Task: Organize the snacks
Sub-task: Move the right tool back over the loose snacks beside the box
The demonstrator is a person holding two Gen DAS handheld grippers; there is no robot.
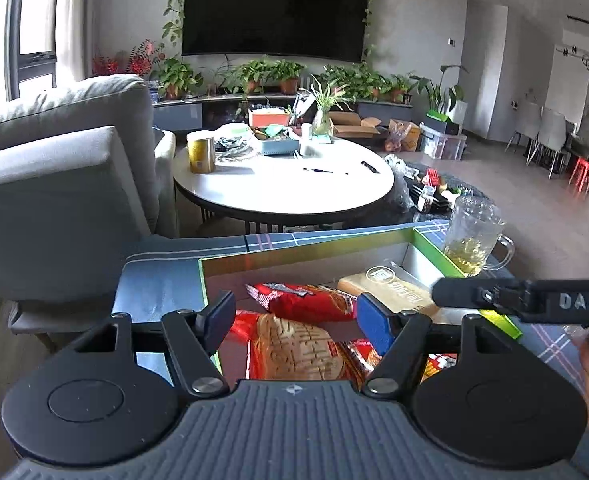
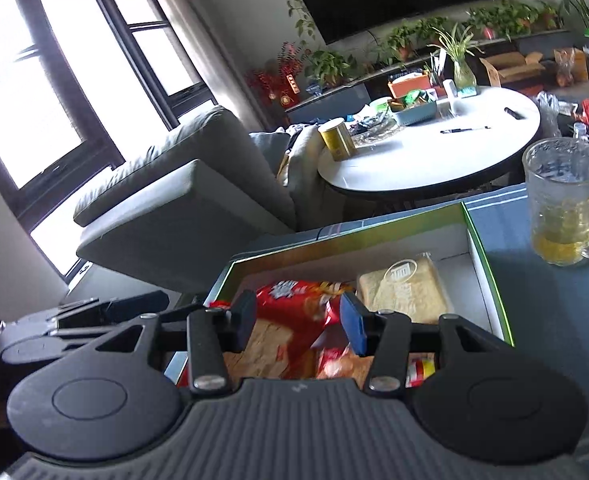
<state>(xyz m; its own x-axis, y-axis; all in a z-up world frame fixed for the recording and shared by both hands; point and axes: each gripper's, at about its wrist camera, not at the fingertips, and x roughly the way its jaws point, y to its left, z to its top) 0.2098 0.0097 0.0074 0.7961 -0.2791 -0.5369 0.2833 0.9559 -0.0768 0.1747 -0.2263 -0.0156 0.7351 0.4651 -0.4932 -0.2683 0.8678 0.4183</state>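
The left gripper (image 1: 294, 316) hung with jaws wide and empty over the green-rimmed cardboard box (image 1: 294, 246); the right gripper (image 2: 298, 320) was likewise spread, gripping nothing. Beneath them, partly hidden by the fingers, lay red crinkled snack packets (image 1: 302, 300), their print hard to read. Deeper in the box sat a pale wrapped bread block (image 2: 404, 292). Beyond the box's right wall stood a glass mug of yellowish drink (image 2: 566, 204), then a round white table (image 1: 286, 184).

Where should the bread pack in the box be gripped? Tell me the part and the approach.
Grip the bread pack across its narrow width, coming straight down from above. It lies flat on the floor of the box, with bare floor on its right; the red snack bag crowds its left.
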